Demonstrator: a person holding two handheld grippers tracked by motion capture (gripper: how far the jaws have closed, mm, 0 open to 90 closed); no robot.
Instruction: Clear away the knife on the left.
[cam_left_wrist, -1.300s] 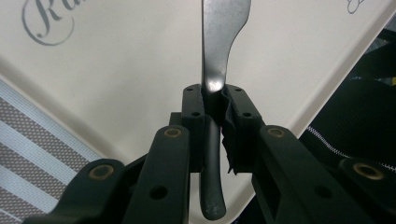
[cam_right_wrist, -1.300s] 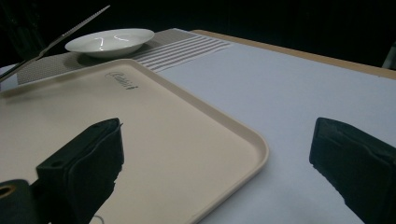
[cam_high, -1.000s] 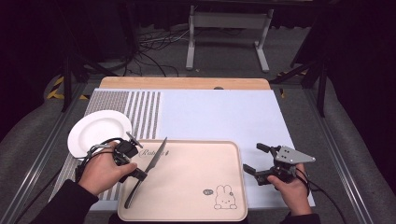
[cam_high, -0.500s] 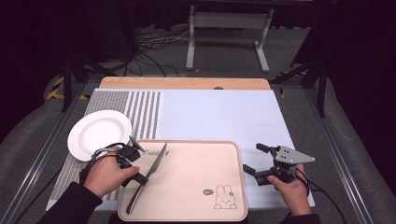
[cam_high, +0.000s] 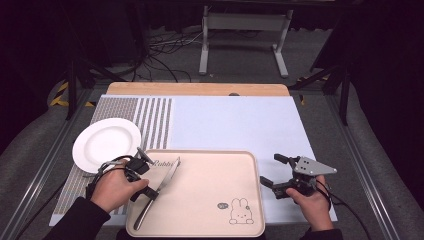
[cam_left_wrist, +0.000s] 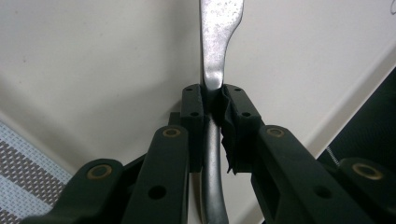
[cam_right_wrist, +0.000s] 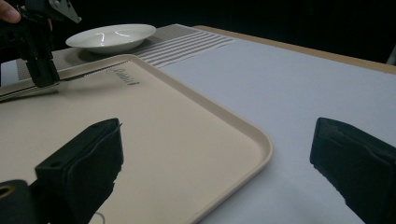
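Observation:
A metal table knife (cam_high: 159, 190) lies slantwise over the left part of the beige tray (cam_high: 210, 180), blade toward the tray's far left corner. My left gripper (cam_high: 145, 192) is shut on the knife where handle meets blade; in the left gripper view the knife (cam_left_wrist: 215, 70) runs up between the closed pads (cam_left_wrist: 194, 107). My right gripper (cam_high: 272, 172) stands open just right of the tray's right rim, above the white mat, nothing between its jaws. The right gripper view shows the tray (cam_right_wrist: 196, 126) corner between the open jaws and the left gripper (cam_right_wrist: 44, 74) far off holding the knife.
A white plate (cam_high: 106, 143) sits on the striped placemat (cam_high: 150, 120) left of the tray. The tray bears a rabbit drawing (cam_high: 241, 211) near its front right. A white mat (cam_high: 240, 125) covers the table beyond the tray. Dark floor and cables surround the table.
My left gripper has carried the knife a little rightward and down onto the tray. The right gripper has stayed put, open.

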